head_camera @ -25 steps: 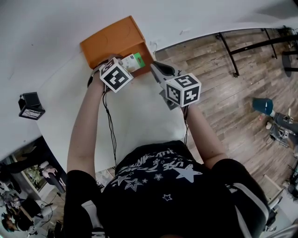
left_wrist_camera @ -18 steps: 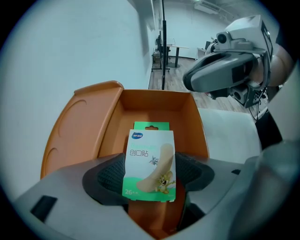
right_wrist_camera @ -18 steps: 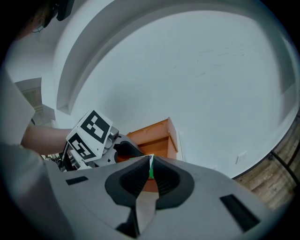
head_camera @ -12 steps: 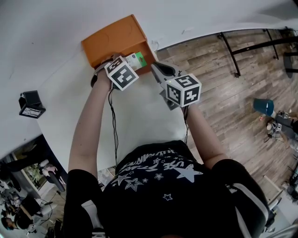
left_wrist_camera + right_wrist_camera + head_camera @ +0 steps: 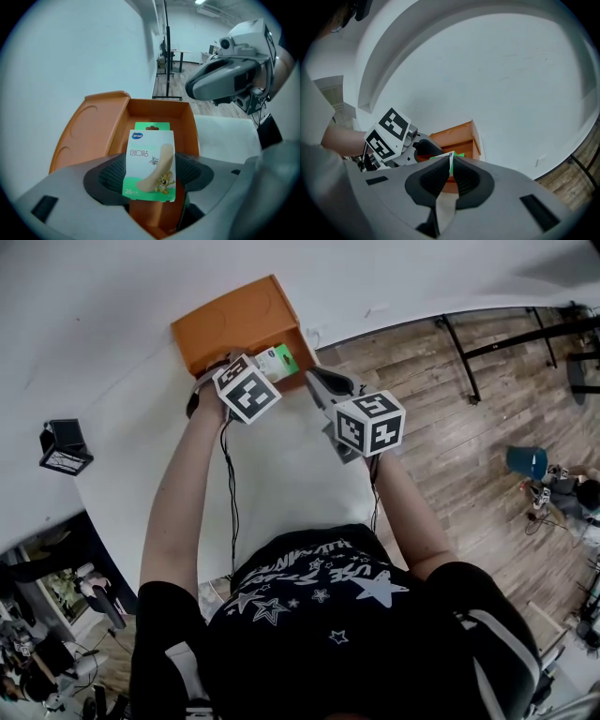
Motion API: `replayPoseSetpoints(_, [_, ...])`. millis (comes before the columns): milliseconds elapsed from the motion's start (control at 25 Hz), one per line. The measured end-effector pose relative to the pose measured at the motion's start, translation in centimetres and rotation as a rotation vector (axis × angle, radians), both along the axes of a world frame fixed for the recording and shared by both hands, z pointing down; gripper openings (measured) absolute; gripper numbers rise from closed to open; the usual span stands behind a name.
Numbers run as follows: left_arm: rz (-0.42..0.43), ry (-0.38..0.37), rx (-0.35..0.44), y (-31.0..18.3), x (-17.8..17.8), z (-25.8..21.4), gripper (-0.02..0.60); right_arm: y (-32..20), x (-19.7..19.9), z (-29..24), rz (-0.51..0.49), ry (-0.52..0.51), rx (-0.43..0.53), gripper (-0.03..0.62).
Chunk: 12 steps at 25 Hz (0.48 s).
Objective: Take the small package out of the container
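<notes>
The left gripper reaches toward 12 o'clock over the white table; its 2 jaws stand wide and are closing on the small package, which stands upright between the pads, printed face to the camera, its side edges against them; nothing else supports it. The package hangs over the near end of the open orange container, whose lid flap lies folded out toward 9 o'clock. In the head view the package sits at 1 o'clock from the left gripper's marker cube, over the container's near right corner. The right gripper hovers at 4 o'clock from the package, near but apart from it; its jaws are drawn together with only a sliver between the tips, gripping nothing. A small black box rests well apart at 9 o'clock.
</notes>
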<state>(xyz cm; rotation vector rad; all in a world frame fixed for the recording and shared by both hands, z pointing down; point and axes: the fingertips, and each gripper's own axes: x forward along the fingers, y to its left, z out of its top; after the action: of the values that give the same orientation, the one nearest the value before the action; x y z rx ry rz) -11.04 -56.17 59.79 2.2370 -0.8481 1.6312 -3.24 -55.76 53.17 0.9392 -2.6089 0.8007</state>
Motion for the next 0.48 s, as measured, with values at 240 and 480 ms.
replayPoseSetpoints(240, [-0.081,0.068,0.092,1.3,-1.8,-4.4,0.354,1.8,-0.9,-2.7,-0.004,-0.005,0.047,0.054])
replayPoseSetpoints(480, [-0.176,0.147,0.229,4.3,-4.1,-10.0,0.354,5.5,-1.9,-6.2,-0.013,-0.009,0.109,0.054])
